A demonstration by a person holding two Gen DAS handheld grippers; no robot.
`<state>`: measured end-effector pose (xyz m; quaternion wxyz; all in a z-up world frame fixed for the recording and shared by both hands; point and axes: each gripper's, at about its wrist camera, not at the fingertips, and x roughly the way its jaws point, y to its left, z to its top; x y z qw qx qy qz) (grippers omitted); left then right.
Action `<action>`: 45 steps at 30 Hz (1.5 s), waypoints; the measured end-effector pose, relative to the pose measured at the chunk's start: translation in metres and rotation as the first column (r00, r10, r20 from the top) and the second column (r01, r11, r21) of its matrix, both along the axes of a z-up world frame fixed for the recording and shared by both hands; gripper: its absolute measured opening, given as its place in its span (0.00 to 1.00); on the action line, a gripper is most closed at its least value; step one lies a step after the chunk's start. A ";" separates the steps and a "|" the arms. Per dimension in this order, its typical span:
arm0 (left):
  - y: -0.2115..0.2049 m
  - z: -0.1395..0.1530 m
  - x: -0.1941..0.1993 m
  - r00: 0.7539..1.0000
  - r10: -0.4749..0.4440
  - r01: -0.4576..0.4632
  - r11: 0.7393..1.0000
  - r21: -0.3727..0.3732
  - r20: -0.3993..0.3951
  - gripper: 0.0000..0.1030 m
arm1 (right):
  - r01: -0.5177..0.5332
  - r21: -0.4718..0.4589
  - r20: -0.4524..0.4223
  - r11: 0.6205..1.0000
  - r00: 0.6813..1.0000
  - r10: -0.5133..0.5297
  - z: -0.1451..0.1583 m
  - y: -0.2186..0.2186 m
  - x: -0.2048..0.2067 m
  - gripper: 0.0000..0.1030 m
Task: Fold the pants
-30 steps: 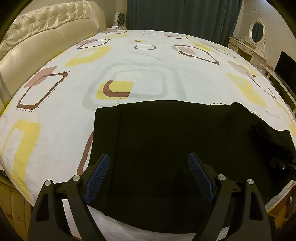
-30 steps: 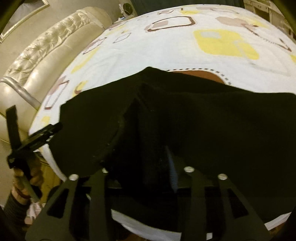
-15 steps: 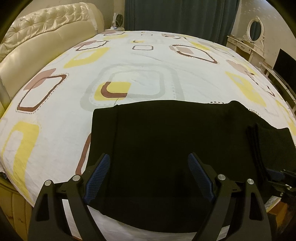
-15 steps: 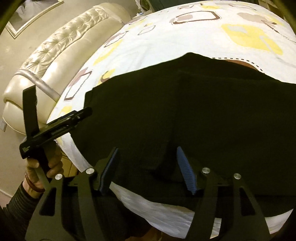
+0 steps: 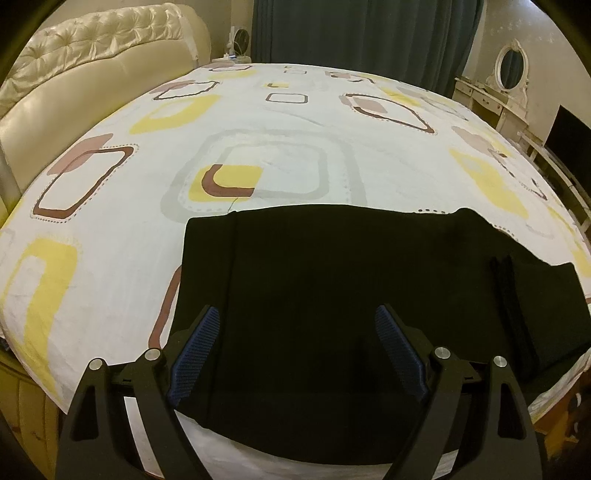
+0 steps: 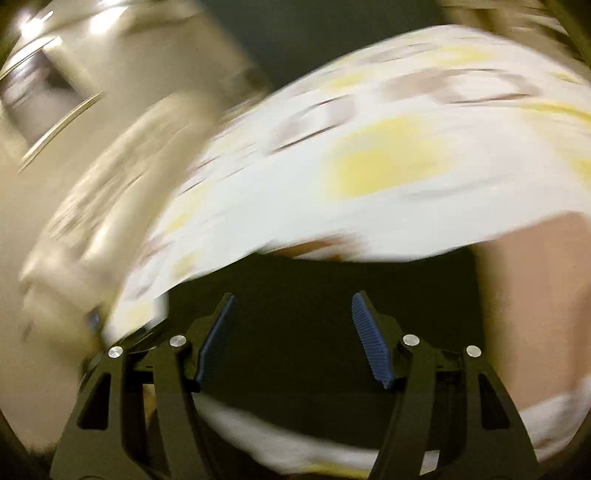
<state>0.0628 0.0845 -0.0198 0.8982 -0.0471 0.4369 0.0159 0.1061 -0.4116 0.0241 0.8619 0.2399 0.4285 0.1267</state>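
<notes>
Black pants (image 5: 332, 302) lie flat on the bed sheet (image 5: 280, 166), at the near edge of the bed, i.e. the side closest to me. They're spread as a wide dark slab; a seam or fold line runs down the cloth near its left edge, and a ribbed band (image 5: 508, 306) crosses it toward the right end. Far edge of the pants sits just below the grey-and-yellow square printed mid-sheet. Padded cream headboard (image 5: 85, 74) is off to the left of the pants, dark curtains (image 5: 369, 33) beyond the far side of the bed, a white dresser w/ oval mirror (image 5: 511, 66) to the far right.

My left gripper (image 5: 297, 354) hangs over the near-left part of the pants, jaws spread wide, blue pads (image 5: 195, 350) apart w/ nothing pinched btwn them. Only black cloth shows below the gap; can't tell if the tips touch it.

My right gripper (image 6: 291, 336) view is badly smeared. Its jaws have just been opening and now stand apart at a middling gap, less wide than the left, blue pads (image 6: 369, 343) clear, nothing clamped btwn them. Dark cloth of the pants (image 6: 314, 295) fills the space under and ahead of the fingers, w/ white sheet (image 6: 369, 147) beyond it. A pale pinkish blur sits at the right of that view; can't tell what it is.
</notes>
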 end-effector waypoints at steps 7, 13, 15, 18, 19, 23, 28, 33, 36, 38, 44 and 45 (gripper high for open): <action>-0.005 -0.003 0.000 1.000 -0.011 0.010 1.000 -0.011 -0.013 0.83 | 0.119 0.266 -0.238 0.957 0.970 -0.054 -0.085 -0.067 0.046 0.53; -0.012 -0.004 -0.001 0.999 -0.032 0.032 0.999 0.006 -0.012 0.83 | 0.099 0.231 -0.250 0.968 0.967 -0.039 -0.102 -0.066 0.053 0.25; -0.012 -0.006 -0.001 0.999 -0.035 0.035 0.999 0.006 -0.014 0.83 | 0.099 0.242 -0.242 0.965 0.970 -0.039 -0.103 -0.066 0.053 0.26; -0.013 -0.008 -0.002 0.999 -0.035 0.035 0.999 0.006 -0.023 0.83 | 0.107 0.288 -0.230 0.952 0.972 -0.040 -0.097 -0.070 0.039 0.38; -0.013 -0.009 -0.002 0.999 -0.035 0.036 0.999 0.007 -0.024 0.83 | 0.100 0.295 -0.225 0.950 0.974 -0.033 -0.096 -0.070 0.033 0.46; -0.013 -0.007 -0.004 0.999 -0.036 0.036 0.999 0.015 -0.014 0.83 | 0.061 0.336 -0.208 0.940 0.978 0.010 -0.095 -0.073 -0.012 0.53; -0.012 -0.006 -0.003 0.999 -0.032 0.032 0.999 -0.006 -0.014 0.83 | 0.083 0.433 -0.214 0.898 0.977 0.013 -0.110 -0.085 -0.061 0.50; -0.013 -0.005 -0.003 0.999 -0.036 0.036 0.999 0.005 -0.010 0.83 | 0.068 0.329 -0.211 0.942 0.977 0.003 -0.115 -0.079 -0.065 0.24; -0.014 -0.005 -0.002 0.999 -0.041 0.041 0.999 0.010 -0.009 0.83 | 0.072 0.337 -0.198 0.939 0.980 -0.004 -0.119 -0.081 -0.067 0.23; -0.014 -0.006 -0.002 0.999 -0.041 0.041 0.999 0.005 -0.013 0.83 | 0.082 0.355 -0.195 0.931 0.981 -0.012 -0.117 -0.082 -0.071 0.26; -0.014 -0.007 -0.003 0.999 -0.051 0.051 0.998 0.023 -0.011 0.83 | 0.156 0.203 -0.084 0.967 0.986 -0.142 -0.055 -0.088 -0.086 0.43; -0.012 -0.006 -0.003 0.999 -0.051 0.051 0.998 0.022 -0.007 0.83 | 0.153 0.245 -0.060 0.957 0.988 -0.142 -0.050 -0.086 -0.088 0.44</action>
